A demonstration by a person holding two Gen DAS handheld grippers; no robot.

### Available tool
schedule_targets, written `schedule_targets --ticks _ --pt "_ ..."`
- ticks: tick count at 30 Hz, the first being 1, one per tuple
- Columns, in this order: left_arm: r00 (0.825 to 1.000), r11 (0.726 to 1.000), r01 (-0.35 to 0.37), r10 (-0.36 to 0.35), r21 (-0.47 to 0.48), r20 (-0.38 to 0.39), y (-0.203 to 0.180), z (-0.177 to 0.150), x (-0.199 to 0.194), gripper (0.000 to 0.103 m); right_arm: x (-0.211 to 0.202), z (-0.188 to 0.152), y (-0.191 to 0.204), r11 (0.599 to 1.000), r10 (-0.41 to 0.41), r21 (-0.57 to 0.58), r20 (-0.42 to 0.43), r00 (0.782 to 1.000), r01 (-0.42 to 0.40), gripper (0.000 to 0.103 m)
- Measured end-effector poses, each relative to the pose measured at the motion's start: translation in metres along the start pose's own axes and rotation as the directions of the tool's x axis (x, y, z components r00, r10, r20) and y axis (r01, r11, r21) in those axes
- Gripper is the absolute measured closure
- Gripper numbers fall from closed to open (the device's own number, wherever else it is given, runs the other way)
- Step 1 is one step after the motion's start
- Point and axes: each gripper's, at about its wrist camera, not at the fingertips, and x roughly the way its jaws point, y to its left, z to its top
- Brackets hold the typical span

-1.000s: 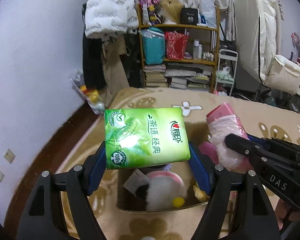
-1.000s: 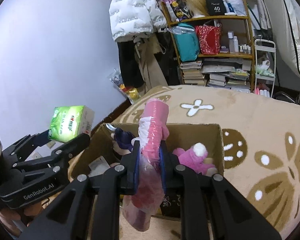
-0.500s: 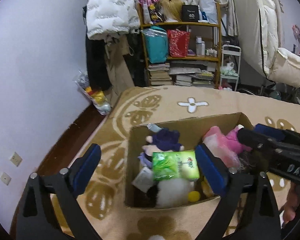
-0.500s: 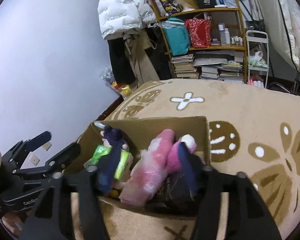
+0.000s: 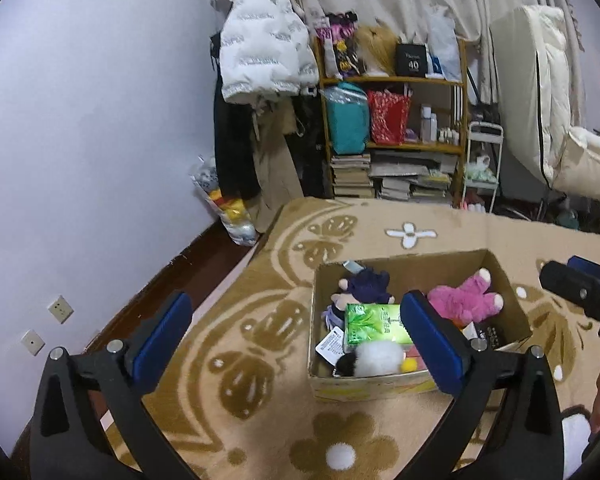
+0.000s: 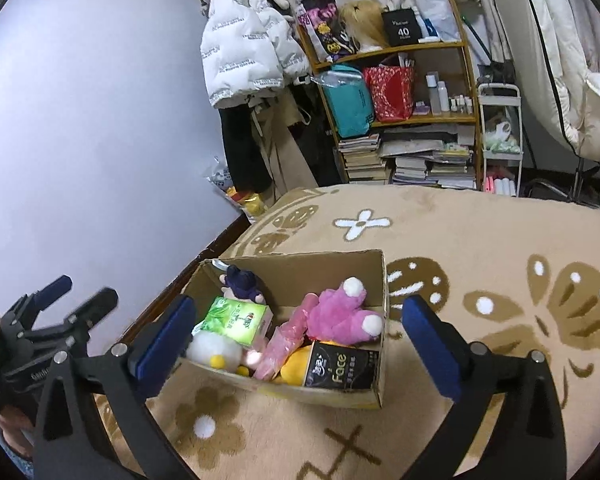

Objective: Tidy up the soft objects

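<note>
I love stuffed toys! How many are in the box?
3 clearly: a pink plush by the right wall, a dark purple doll at the back left corner, a white fluffy one at the front left. A yellow thing is half hidden; more may lie underneath.

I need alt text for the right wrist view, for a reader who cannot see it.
An open cardboard box on a beige patterned blanket holds a green tissue pack, a pink plush toy and a black "Face" pack. The right gripper hangs open and empty above it.
</note>
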Motion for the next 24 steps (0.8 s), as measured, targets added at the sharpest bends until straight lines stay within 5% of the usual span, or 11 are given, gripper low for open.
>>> schedule_targets --ticks 12,24 --pt "0.996 0.999 -0.049 0.05 -0.008 0.076 0.007 0.007 -0.075 0.0 -0.089 0.001 0.027 0.996 0.02 -0.087 0.149 0.989 -0.007 0.0" --pt "0.989 0.997 -0.076 0.072 0.026 0.127 -0.001 -0.019 -0.126 0.0 -0.138 -0.021 0.028 0.995 0.006 -0.104 0.173 0.985 0.012 0.0"
